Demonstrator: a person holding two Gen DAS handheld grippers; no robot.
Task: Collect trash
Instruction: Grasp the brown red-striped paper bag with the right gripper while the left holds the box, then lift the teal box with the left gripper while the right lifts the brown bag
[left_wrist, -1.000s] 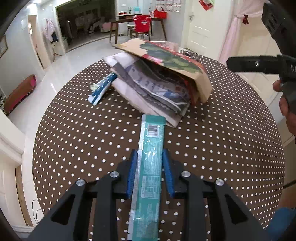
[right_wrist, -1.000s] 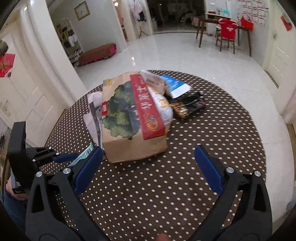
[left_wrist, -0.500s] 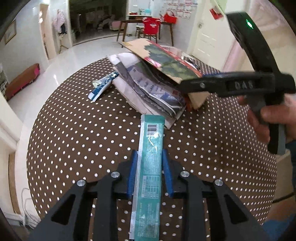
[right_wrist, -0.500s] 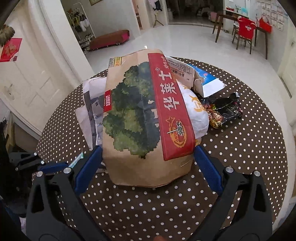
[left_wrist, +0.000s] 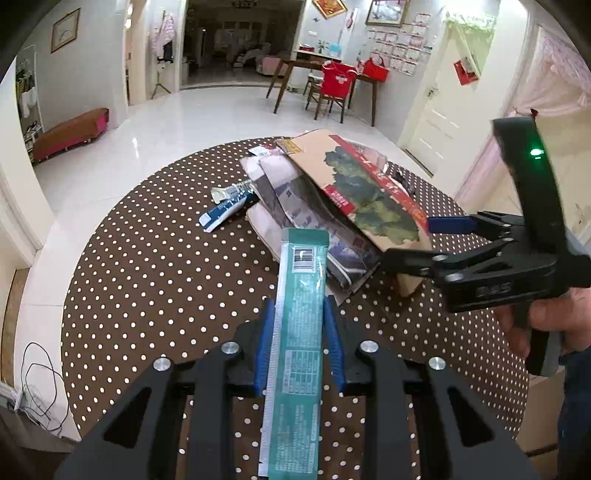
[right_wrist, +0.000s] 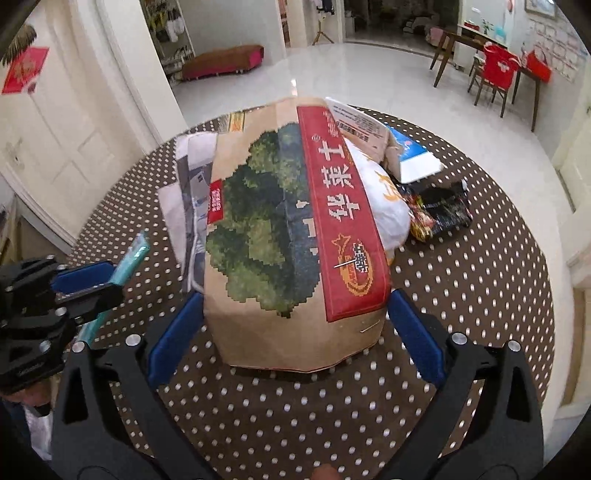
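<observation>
Your left hand-held gripper is clamped on one long teal wrapper, held lengthwise between the blue pads and poking out over the polka-dot bench toward the pile at its middle. Your right hand-held gripper is spread wide, its two blue pads straddling the near end of the brown paper bag, which lies flat on top of the heap; whether the pads touch the paper yet cannot be told. The step in hand looks like taking hold of that bag so the wrapper can go in, so close slowly and squarely on the folded end: thin paper will buckle rather than resist, and a staple shows near the red band, a sturdier spot to pinch beside. Keep the teal wrapper level and clear of the bag until the mouth is found, since the opening is not visible from either view. Lifting the bag may drag what lies under it, so raise it gently. Counted: one brown bag, one teal wrapper in your grip, one stack of grey printed papers beneath the bag toward the bench's left side, one white plastic bag tucked under its right edge, one black snack packet to the right, one blue-and-white card toward the far edge, and one small blue-and-white wrapper lying apart on the left.
</observation>
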